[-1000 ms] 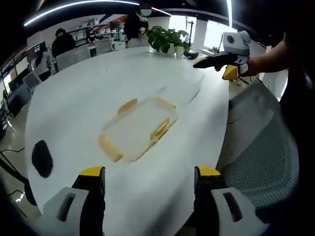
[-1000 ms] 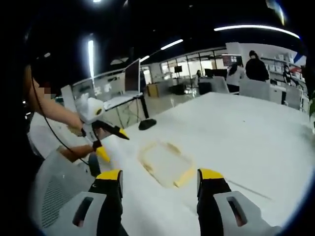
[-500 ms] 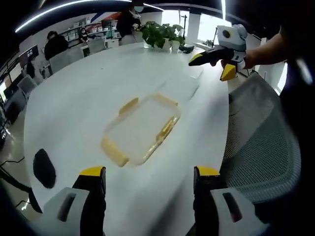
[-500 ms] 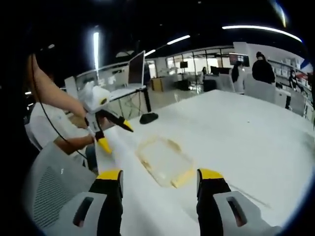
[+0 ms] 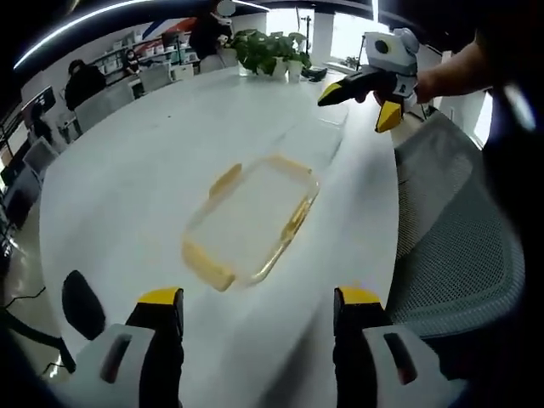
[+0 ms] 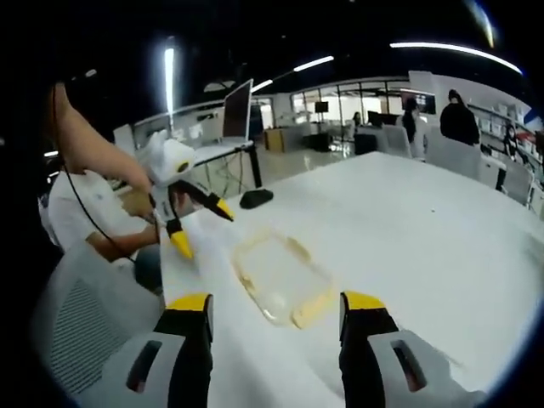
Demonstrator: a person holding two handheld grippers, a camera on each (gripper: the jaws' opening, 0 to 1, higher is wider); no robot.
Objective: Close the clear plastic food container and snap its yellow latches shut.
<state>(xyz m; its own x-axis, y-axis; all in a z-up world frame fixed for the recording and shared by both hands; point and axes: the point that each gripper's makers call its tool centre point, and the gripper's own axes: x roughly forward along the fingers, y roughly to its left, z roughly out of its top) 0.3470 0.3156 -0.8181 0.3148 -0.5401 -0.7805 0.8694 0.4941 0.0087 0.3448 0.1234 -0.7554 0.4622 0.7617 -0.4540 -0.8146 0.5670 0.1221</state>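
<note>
A clear plastic container with yellow latches lies flat on the white table, out in front of my left gripper. That gripper is open with nothing between its jaws. A faint clear flat piece lies just beyond the container; I cannot tell whether it is the lid. Above the table's far right edge, my right gripper hangs open in a hand. In the right gripper view the container sits ahead of my open right gripper. My left gripper hovers open to its left.
A small black object rests on the table's near left and appears again by the far edge. A grey mesh chair stands beside the table. Potted plants and seated people are at the far end.
Both views have shifted a little with the hands. The container lies where it was on the table. Both grippers have stayed open and apart from it.
</note>
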